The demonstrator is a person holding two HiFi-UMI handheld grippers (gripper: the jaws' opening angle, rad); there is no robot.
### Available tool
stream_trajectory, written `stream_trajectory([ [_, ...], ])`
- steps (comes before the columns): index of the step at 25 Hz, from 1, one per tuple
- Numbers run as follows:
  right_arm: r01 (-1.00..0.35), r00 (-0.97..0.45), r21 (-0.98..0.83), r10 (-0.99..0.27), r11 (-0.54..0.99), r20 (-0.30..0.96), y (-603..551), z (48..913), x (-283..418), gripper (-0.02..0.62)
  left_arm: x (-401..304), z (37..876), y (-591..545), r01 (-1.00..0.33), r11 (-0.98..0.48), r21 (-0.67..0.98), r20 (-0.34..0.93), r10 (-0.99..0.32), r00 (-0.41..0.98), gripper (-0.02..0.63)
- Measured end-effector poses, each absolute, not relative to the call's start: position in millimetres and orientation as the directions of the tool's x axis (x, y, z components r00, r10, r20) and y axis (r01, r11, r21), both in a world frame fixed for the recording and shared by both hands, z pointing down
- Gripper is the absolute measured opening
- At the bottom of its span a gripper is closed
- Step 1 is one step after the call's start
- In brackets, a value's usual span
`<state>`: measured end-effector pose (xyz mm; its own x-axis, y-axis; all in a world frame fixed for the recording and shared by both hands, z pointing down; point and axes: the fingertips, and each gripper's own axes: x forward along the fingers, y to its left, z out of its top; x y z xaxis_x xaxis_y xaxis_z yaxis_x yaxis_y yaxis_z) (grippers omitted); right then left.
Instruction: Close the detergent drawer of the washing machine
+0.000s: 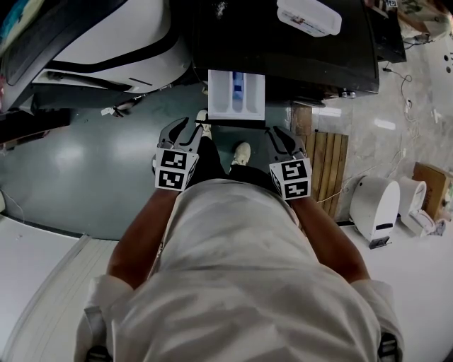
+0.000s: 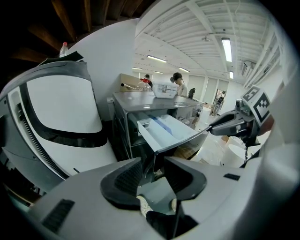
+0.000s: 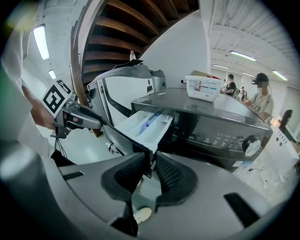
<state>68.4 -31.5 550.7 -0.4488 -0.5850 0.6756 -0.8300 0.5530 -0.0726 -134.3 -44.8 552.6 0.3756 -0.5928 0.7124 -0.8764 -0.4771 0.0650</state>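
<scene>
White detergent drawer stands pulled out; left tool and right tool both gape, gripping nothing.

There was one washing machine with one detergent drawer, and one white plastic container. Two grippers were counted, one left gripper and one right gripper, each with one marker cube. Also there were two shoes, one slatted wooden board and one cardboard box

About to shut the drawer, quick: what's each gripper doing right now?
Left gripper: tongs open, holding nothing.
Right gripper: tongs narrowly apart about the dark front panel of the white plastic detergent drawer; grip cannot be told.
</scene>
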Motion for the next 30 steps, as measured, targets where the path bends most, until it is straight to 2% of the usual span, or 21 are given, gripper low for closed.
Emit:
stream_trajectory([
  [7,-0.841,-0.431,-0.060,-0.597,0.538,0.677,-45,550,70,0.060,-132,553,-55,-0.872,-0.486,0.061,0.709,-0.593,0.381,0.127],
  [30,-0.857,-0.412,-0.055,-0.616,0.513,0.671,-67,549,69,0.060,-132,551,-78,-0.867,-0.494,0.068,0.700,-0.596,0.394,0.124],
])
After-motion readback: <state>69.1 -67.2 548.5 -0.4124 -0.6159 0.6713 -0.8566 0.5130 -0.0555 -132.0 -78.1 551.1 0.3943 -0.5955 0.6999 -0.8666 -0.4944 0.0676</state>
